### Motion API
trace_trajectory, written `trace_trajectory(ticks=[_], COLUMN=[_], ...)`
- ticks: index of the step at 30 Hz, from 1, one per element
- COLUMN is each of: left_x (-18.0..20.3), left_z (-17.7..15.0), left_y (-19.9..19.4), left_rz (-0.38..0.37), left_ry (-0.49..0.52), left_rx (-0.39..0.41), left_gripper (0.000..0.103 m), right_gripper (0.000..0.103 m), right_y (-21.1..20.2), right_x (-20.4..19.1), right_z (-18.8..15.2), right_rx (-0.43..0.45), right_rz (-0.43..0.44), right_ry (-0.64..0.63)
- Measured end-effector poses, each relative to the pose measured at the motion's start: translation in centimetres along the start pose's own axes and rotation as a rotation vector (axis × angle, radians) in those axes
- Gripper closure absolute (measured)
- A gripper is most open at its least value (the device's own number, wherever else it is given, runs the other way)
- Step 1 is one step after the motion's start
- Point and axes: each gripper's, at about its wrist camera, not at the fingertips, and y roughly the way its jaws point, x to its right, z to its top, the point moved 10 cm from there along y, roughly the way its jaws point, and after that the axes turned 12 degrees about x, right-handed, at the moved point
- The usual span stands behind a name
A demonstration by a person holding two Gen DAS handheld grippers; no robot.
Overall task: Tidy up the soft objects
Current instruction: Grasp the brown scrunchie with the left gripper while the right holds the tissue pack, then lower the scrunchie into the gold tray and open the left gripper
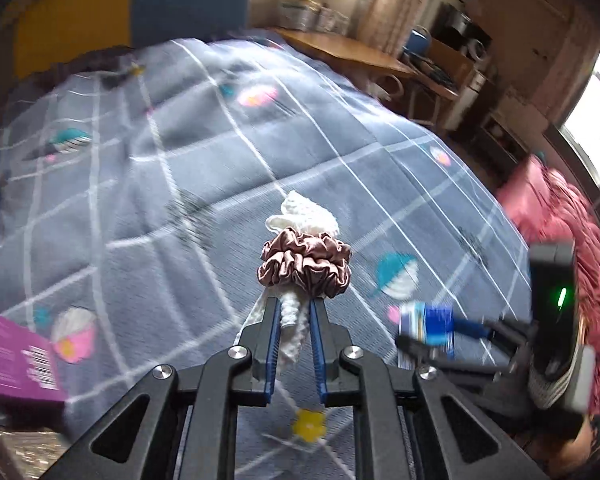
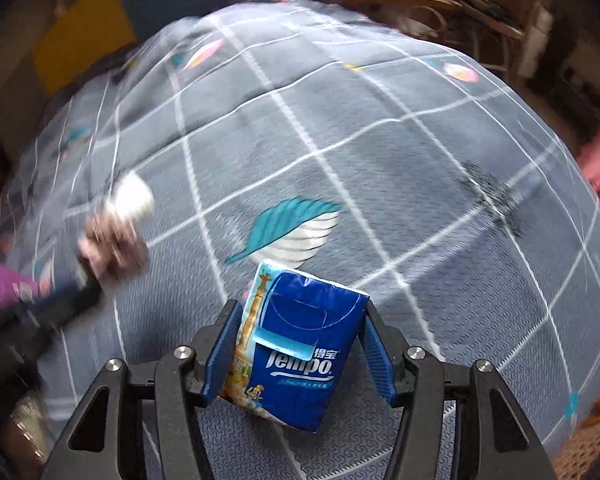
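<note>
My left gripper is shut on a white knitted piece that has a brown satin scrunchie bunched around it just beyond the fingertips. The bundle hangs above the bedspread. My right gripper is shut on a blue Tempo tissue pack, held upright and slightly tilted between its blue pads. In the left wrist view the tissue pack shows at the lower right in the other gripper. In the right wrist view the scrunchie and the left gripper are a blur at the left.
A grey-blue checked bedspread with cartoon prints fills both views. A purple box lies at the lower left edge. A pink blanket is heaped at the right. A wooden desk with clutter stands behind the bed.
</note>
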Motion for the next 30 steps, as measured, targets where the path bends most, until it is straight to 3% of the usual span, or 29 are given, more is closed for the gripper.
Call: trace_trajectory(ticks=[3,9,15,22,30], left_x=[-3.5,-11.9,-20.8,-29.1,-33.7], left_z=[2.7,7.7,8.4,2.5,-7.4], left_y=[-2.1,-8.7,-16.0,-24.0,-32.7], left_rz=[0.065,0.179,0.306,0.422,0.489], left_ry=[-0.064,-0.232,-0.341,-0.407,-0.501], left_rx=[0.043,0.157,0.223,0.274,0.332], left_gripper=[0.09,0.09,0.09,0.09,0.09], right_gripper=[0.044,0.045,0.045,0.045,0.045], right_y=[0.7,1.3,1.0,0.2,-0.1], right_x=[-1.9,-3.0,-3.6,-4.2,-4.5], right_z=[-1.0,-1.7,-2.3,-2.9,-2.7], right_rx=[-0.039,-0.045,-0.038,-0.023,-0.012], right_rz=[0.033,0.009,-0.006,-0.024,-0.044], right_ry=[-0.086,-0.171,-0.195,-0.234,-0.263])
